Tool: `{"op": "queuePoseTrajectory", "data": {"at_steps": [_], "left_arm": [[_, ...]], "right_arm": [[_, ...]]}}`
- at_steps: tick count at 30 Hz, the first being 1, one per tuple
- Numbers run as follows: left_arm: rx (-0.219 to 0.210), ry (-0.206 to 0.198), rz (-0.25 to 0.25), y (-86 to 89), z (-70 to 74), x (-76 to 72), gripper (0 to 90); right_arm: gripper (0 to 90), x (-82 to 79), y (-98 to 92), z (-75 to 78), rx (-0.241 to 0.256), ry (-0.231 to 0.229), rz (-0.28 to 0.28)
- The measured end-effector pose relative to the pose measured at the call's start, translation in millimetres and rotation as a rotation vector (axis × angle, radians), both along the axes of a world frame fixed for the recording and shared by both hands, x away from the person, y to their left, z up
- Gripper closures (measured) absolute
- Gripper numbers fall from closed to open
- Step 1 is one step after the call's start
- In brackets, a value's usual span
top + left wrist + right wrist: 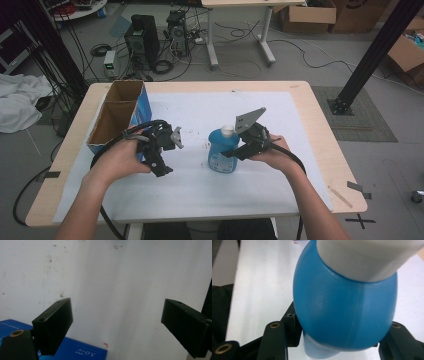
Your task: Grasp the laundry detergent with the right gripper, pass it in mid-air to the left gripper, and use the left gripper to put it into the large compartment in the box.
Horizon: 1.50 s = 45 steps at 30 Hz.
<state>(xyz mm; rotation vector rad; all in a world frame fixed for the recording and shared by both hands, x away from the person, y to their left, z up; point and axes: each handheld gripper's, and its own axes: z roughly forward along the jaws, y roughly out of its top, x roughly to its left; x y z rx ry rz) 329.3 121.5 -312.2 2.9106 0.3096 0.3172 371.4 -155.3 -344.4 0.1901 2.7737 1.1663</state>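
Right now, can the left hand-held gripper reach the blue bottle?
Probably yes: the left hand-held gripper is open, with bare white sheet between it and the blue bottle, though the right hand-held gripper already clamps it.

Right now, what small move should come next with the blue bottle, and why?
Probably lift the blue bottle slightly: the right gripper is closed around its body, it stands on the white sheet, and the open cardboard box waits at the left.

Blue bottle [222, 150] with white cap [228, 130]; blue box [142, 107].
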Motion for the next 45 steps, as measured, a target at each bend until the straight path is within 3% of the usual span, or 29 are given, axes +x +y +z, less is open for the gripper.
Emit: {"op": "queuePoseTrajectory", "data": {"at_steps": [11, 16, 25, 34, 37, 45], "left_arm": [[-0.025, -0.008, -0.015, -6.6, 21.9, 1.0, 10.9], [-0.037, -0.018, -0.023, -13.6, 42.3, 1.6, 10.7], [-0.082, -0.013, -0.035, -20.2, 65.5, 3.1, 10.5], [-0.095, -0.012, -0.068, -35.8, 90.7, 4.7, 10.4], [-0.106, -0.007, -0.076, -41.9, 95.9, 4.8, 10.3], [-0.083, -0.002, -0.098, -58.2, 101.7, 5.1, 10.1]], "right_arm": [[45.8, -1.0, 4.0, 21.3, 0.027, 0.019, 0.081], [45.8, -2.5, 10.6, 31.9, 0.019, 0.018, 0.112], [46.0, -5.3, 21.7, 42.5, 0.018, 0.011, 0.154], [45.9, -9.0, 36.2, 47.9, 0.016, 0.008, 0.190], [45.9, -10.2, 40.5, 48.7, 0.013, 0.007, 0.202], [45.8, -12.6, 45.8, 51.0, 0.018, 0.005, 0.222]]}}
